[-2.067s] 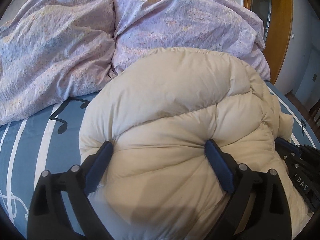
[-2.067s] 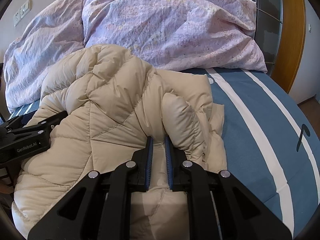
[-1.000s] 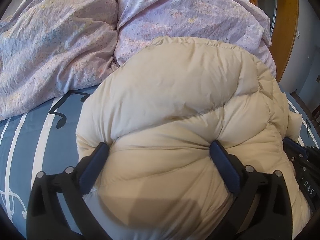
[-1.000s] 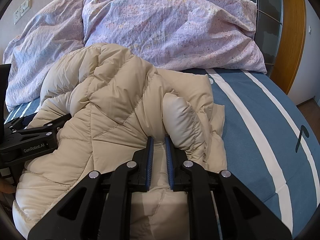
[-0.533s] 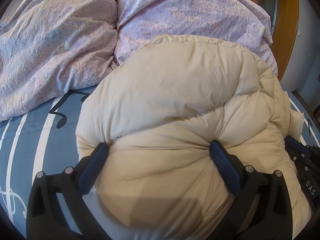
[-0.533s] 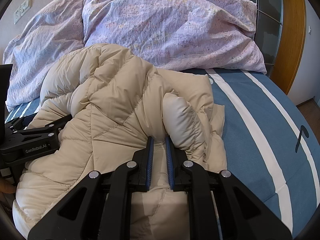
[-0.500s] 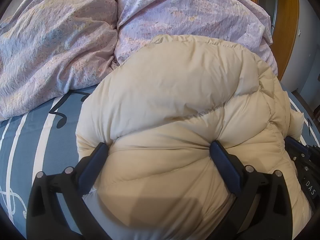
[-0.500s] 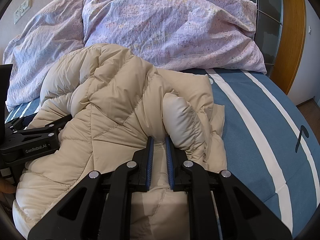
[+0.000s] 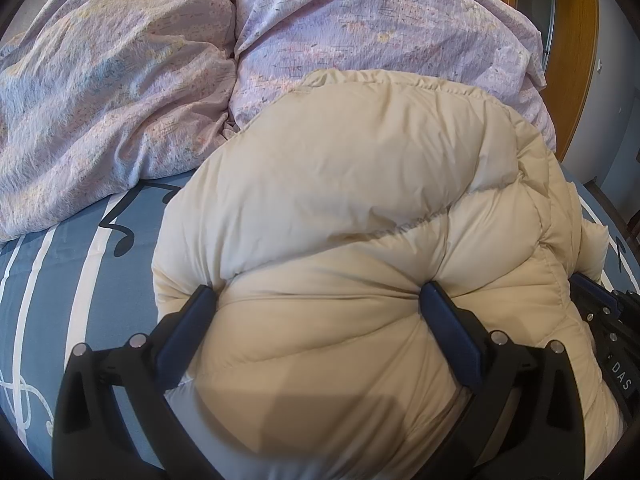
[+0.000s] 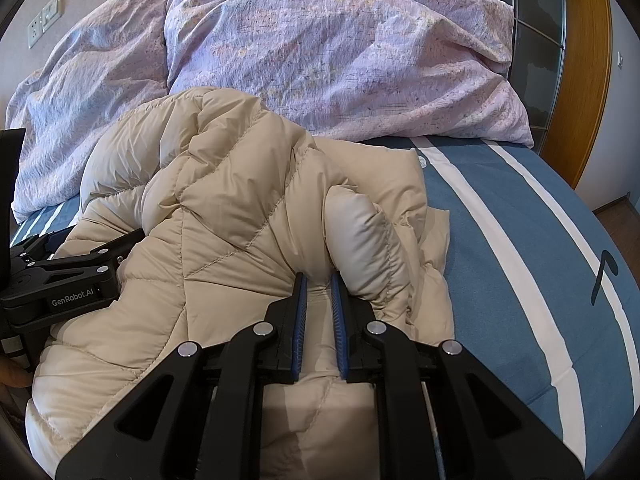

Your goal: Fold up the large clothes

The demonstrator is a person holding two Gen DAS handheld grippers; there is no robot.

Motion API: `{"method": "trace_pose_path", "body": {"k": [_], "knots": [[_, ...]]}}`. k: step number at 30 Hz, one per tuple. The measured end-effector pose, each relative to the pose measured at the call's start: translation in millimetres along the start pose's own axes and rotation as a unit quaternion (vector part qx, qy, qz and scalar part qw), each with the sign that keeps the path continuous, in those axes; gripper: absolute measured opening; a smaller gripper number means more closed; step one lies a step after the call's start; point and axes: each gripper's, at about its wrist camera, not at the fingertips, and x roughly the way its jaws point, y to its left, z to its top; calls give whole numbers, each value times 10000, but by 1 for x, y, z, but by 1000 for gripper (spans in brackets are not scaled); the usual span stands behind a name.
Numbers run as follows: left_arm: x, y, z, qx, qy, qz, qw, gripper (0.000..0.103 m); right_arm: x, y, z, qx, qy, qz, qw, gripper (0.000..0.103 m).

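A puffy beige down jacket (image 9: 360, 208) lies bunched on the blue striped bed sheet (image 9: 60, 264). My left gripper (image 9: 316, 296) has its jaws spread wide, pressed around a thick bulge of the jacket. My right gripper (image 10: 318, 284) is shut on a fold of the jacket (image 10: 240, 216) near its right side, with a puffed roll just beyond the fingertips. The left gripper's body shows at the left of the right wrist view (image 10: 72, 280). The right gripper's body shows at the right edge of the left wrist view (image 9: 608, 332).
Two lilac patterned pillows (image 9: 120, 80) (image 10: 340, 52) lie against the headboard behind the jacket. A wooden door frame (image 10: 584, 60) stands to the right. The bed sheet (image 10: 520, 248) runs bare to the right of the jacket.
The jacket has been pushed slightly away toward the pillows and bulges higher. Both grippers keep the same hold.
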Motion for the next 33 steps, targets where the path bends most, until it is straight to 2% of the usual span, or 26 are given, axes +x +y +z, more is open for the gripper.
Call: {"method": "trace_pose_path", "body": {"k": [14,16,20,22,24,25,27,29,33], "knots": [[-6,2,-1,-33,-67,136,9999,101,6,1,1,-31,120,39,9999,14],[-13,4,-3,-88,-76,181,9998,101,4,-1,3,-38,137,123,9998,14],[-43,18,-10,-326,-47,-61,9994,101,-7,-14,5,211,249,444,9985,17],[-65,28,-14,-345,-142,-76,9993,101,-14,-25,6,483,294,675,9961,26],[-81,36,-18,-322,-198,-22,9993,101,-24,-37,7,830,331,972,9912,52],[-86,39,-19,-316,-189,-16,9993,101,-28,-41,7,953,337,1072,9891,57],[-93,44,-23,-302,-139,3,9994,101,-35,-46,8,1061,348,981,9889,80],[-97,47,-27,-294,-86,8,9995,101,-38,-51,8,1124,360,903,9889,82],[-94,49,-34,-351,88,-68,9993,101,-30,-68,4,1552,727,1204,9778,86]]}}
